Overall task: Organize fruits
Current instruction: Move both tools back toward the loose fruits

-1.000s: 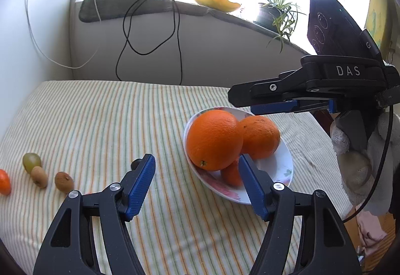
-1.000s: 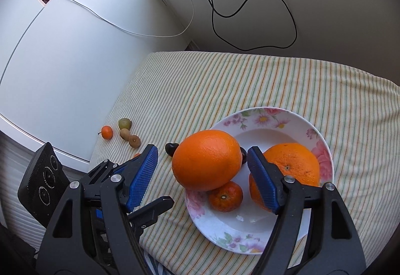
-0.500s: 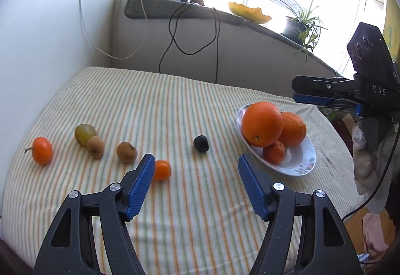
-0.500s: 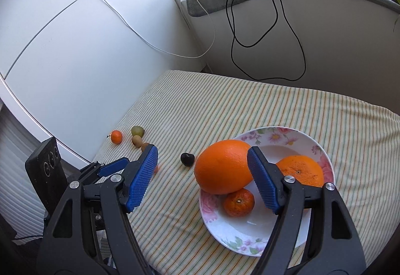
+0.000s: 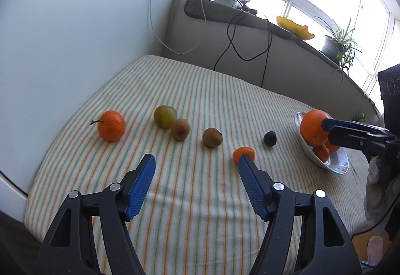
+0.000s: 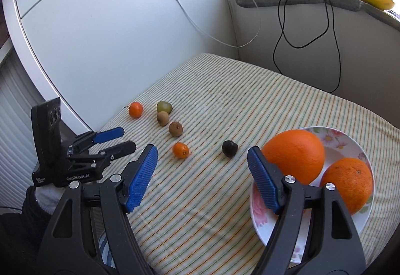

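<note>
Loose fruit lies in a row on the striped cloth: a stemmed tangerine (image 5: 111, 125), a green fruit (image 5: 164, 116), two kiwis (image 5: 180, 129) (image 5: 212, 137), a small orange (image 5: 243, 153) and a dark fruit (image 5: 270, 138). My left gripper (image 5: 195, 160) hovers open and empty just in front of them, its right fingertip overlapping the small orange. A flowered plate (image 6: 257, 207) at the right holds a large orange (image 6: 293, 156) and a second orange (image 6: 348, 186). My right gripper (image 6: 202, 152) is open and empty, over the cloth left of the plate. The left gripper (image 6: 127, 138) shows at the table's left edge.
A white cabinet wall (image 6: 100, 37) borders the table on the left. A grey ledge (image 5: 225, 12) at the back carries a power strip and hanging black cables (image 6: 307, 40). A potted plant (image 5: 337, 42) stands on the sill. The table's near edge drops off below the grippers.
My left gripper has swung left from over the plate to the row of loose fruit. The right gripper has drawn back and turned left off the large orange. Both stay open.
</note>
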The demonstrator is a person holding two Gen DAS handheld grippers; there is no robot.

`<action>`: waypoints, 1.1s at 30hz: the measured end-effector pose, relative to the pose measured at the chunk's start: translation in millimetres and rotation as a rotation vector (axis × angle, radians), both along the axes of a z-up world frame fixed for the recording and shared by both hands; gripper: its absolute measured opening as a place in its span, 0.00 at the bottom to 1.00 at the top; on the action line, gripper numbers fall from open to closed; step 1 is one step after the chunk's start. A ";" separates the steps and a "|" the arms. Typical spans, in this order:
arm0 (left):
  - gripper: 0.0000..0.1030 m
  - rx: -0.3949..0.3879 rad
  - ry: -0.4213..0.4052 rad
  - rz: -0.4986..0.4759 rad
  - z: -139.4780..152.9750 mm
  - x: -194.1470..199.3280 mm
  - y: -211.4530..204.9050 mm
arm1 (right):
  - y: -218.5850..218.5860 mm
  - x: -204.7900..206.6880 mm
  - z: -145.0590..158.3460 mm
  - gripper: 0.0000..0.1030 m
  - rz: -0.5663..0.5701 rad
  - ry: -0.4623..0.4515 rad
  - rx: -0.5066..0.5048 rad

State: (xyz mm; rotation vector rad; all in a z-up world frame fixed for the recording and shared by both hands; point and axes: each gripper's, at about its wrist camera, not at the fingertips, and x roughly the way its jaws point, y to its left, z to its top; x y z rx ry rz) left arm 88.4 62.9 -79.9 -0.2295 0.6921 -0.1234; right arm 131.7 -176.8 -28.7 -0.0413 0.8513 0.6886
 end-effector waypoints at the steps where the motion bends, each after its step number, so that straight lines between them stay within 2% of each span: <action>1: 0.66 0.002 -0.002 0.018 -0.3 -0.2 5.3 | 5.5 -1.7 -3.1 0.75 0.014 0.003 -0.007; 5: 0.65 0.033 -0.007 0.088 -3.6 4.1 26.9 | 24.9 -5.9 -14.9 0.75 0.042 -0.003 -0.052; 7: 0.61 0.063 -0.007 0.119 -5.6 9.1 35.6 | 34.4 -6.2 -20.2 0.75 0.048 -0.010 -0.075; 12: 0.59 0.089 0.011 0.169 -13.2 24.1 56.6 | 49.7 -2.3 -33.0 0.75 0.061 0.010 -0.088; 21: 0.58 0.054 0.049 0.157 -23.9 37.6 67.4 | 64.0 6.4 -47.5 0.75 0.068 0.021 -0.116; 25: 0.58 0.049 0.063 0.150 -23.8 44.1 70.6 | 73.2 12.6 -56.0 0.65 0.077 0.034 -0.135; 33: 0.58 0.063 0.100 0.130 -25.5 58.1 74.1 | 86.1 19.7 -71.5 0.57 0.085 0.052 -0.164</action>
